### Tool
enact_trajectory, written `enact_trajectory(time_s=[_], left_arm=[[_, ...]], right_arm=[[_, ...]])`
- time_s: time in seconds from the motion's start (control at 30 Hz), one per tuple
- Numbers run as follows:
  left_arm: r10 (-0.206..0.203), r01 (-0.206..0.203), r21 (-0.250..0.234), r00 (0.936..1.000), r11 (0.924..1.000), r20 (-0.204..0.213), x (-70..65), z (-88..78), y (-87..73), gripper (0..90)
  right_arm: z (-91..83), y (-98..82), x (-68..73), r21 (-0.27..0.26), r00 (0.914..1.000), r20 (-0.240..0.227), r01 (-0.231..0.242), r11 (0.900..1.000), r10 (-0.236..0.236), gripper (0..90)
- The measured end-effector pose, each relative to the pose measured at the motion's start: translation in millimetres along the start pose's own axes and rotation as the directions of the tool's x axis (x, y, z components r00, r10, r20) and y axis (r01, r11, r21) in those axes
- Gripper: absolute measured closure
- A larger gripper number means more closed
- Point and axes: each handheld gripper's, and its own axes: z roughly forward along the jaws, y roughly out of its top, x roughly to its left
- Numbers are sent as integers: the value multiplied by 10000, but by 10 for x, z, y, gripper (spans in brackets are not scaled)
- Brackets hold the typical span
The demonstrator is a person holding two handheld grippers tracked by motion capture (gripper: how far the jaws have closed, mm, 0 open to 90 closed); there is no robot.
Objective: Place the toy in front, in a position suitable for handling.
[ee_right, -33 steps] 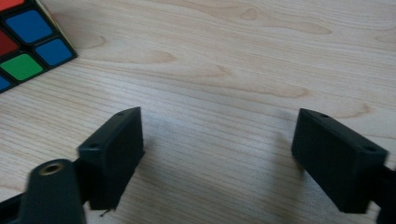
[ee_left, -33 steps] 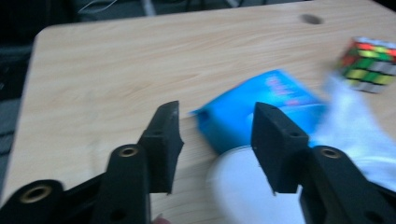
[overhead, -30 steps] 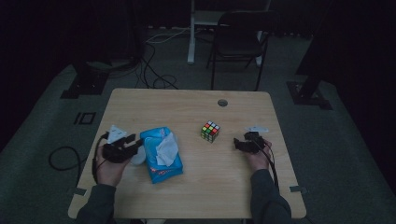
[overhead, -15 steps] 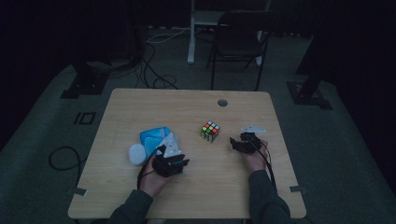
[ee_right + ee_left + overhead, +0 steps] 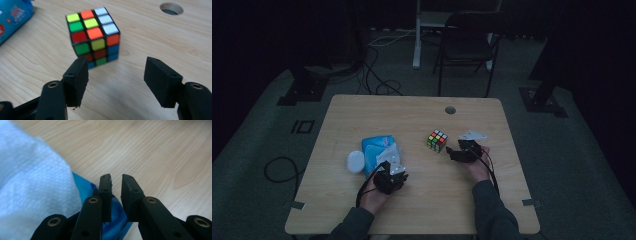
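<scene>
Just ahead of the right gripper (image 5: 116, 75), whose jaws stand spread with nothing between them, sits a scrambled Rubik's cube (image 5: 93, 35) on the wooden table (image 5: 155, 37). Beneath the left gripper (image 5: 116, 183) lies a blue wet-wipe pack (image 5: 85, 188), a white wipe (image 5: 30, 182) rising beside it; its jaws have just been closing, a narrow empty gap left. Print on the pack is too blurred to read.

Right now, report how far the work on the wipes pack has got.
Done: a white wipe sticks up from the blue pack. In hand: the left claw has just been closing its jaws at the pack's corner, nearly together; a grip isn't clear. Left: the cube stands untouched ahead of the open right claw.
</scene>
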Motion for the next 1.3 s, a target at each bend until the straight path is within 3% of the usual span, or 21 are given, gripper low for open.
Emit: enact_trajectory(time_s=[0.2, 0.33, 0.37, 0.5, 0.57, 0.67, 0.83, 1.0, 1.07, 1.3], left_arm=[[-609, 610, 12, 9968, 9981, -525, 219, -98, -142, 777], [-1025, 1030, 17, 9905, 9947, -912, 356, -165, -242, 737], [-1283, 1293, 14, 9852, 9916, -1137, 422, -199, -293, 729], [-1513, 1518, -54, 9805, 9884, -1255, 496, -234, -361, 694], [-1687, 1665, -300, 9803, 9856, -1024, 547, -248, -424, 634], [-1705, 1668, -693, 9840, 9836, -514, 593, -258, -506, 596], [-1555, 1515, -1005, 9873, 9833, -331, 584, -255, -529, 535], [-1621, 1593, -1340, 9867, 9781, -108, 587, -241, -546, 525], [-1658, 1644, -1446, 9862, 9757, 24, 584, -237, -542, 523], [-1502, 1540, -1361, 9879, 9787, 375, 553, -220, -539, 556]], right_arm=[[25, 142, 77, -118, 9994, -268, 208, 9997, -211, 320], [24, 247, 109, -311, 9987, -424, 267, 9992, -281, 294], [23, 266, 114, -333, 9988, -397, 286, 9990, -299, 286], [20, 324, 113, -393, 9981, -454, 387, 9985, -405, 256], [41, 379, 113, -193, 9964, -411, 729, 9972, -736, 218], [60, 420, 101, -197, 9956, -474, 794, 9967, -802, 206], [161, 505, 91, -294, 9940, -696, 831, 9961, -850, 186], [255, 535, 116, -288, 9916, -821, 980, 9948, -1001, 174], [317, 541, 146, -325, 9867, -824, 1375, 9900, -1398, 168], [426, 509, 136, -255, 9834, -1005, 1491, 9885, -1509, 169]])
